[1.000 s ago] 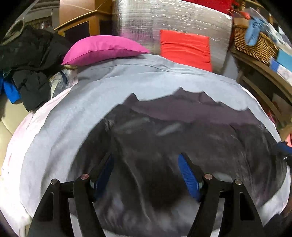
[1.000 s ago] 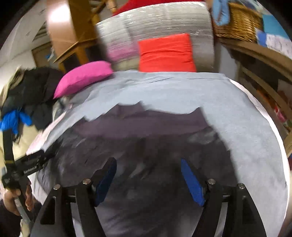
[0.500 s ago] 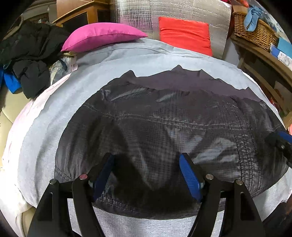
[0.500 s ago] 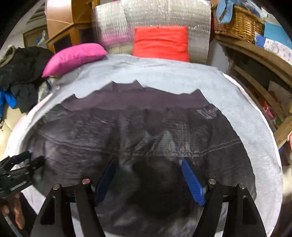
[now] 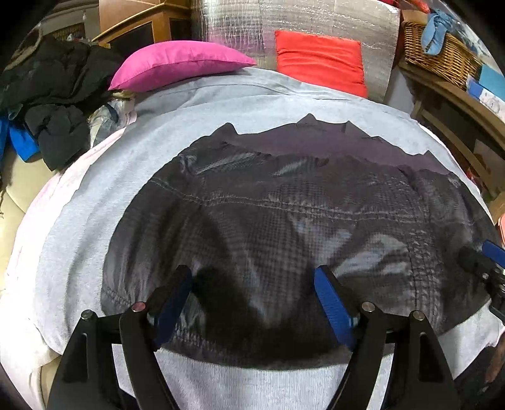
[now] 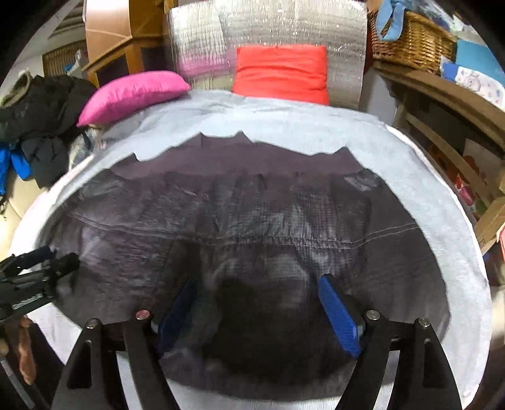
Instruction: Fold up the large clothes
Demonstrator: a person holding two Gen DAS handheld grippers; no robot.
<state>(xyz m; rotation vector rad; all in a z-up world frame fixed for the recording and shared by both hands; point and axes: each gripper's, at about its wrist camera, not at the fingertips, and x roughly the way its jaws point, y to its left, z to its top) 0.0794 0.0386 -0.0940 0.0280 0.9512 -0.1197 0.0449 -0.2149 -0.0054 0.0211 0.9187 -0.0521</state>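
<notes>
The big dark jacket (image 5: pixel 284 220) lies flat on my grey blanket (image 5: pixel 79 227). It looks folded once, I think; more folds are left. My left tongs (image 5: pixel 252 290) and right tongs (image 6: pixel 257 299) have just been opening; both stand wide and hold nothing. A pink pillow (image 5: pixel 176 66) and red pillow (image 5: pixel 318 60) sit far back, not in my way.

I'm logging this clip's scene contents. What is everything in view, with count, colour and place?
jacket: one, dark grey quilted, spread flat on the sheet
sheet: one, light grey, covering the surface
pink pillow: one, far left
red cushion: one, against the foil mat
foil mat: one, silver, upright behind
wicker basket: one, brown, right shelf
dark clothes pile: one, black, left
left gripper: one, black, blue pads, jaws open above jacket
right gripper: same
</notes>
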